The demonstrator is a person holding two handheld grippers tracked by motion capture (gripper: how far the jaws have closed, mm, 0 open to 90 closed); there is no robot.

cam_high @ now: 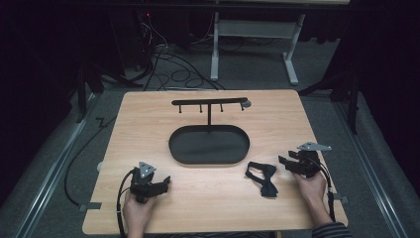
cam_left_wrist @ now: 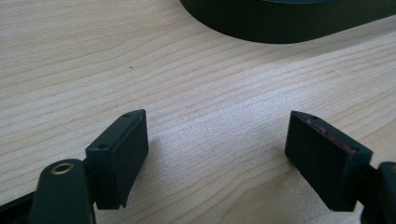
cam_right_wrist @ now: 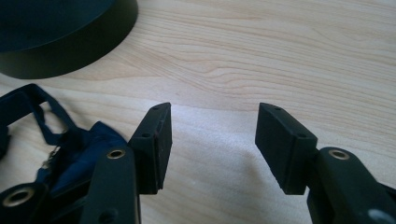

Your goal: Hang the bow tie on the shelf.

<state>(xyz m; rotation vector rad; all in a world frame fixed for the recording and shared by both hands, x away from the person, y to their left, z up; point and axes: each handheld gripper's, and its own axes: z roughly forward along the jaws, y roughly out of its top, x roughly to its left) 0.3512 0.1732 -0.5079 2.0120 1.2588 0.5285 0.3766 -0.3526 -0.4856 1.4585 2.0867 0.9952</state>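
The dark bow tie (cam_high: 262,178) lay just left of the right gripper (cam_high: 288,164), far nearer it than the left gripper (cam_high: 163,184); both grippers' jaws stood apart, empty.

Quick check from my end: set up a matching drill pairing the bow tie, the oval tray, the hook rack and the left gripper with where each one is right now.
1. bow tie
2. oval tray
3. hook rack
4. left gripper

a. rises behind the tray
b. table centre
c. near left, open over bare wood
d. beside the right gripper

Pairs: 1-d, 2-b, 3-a, 4-c
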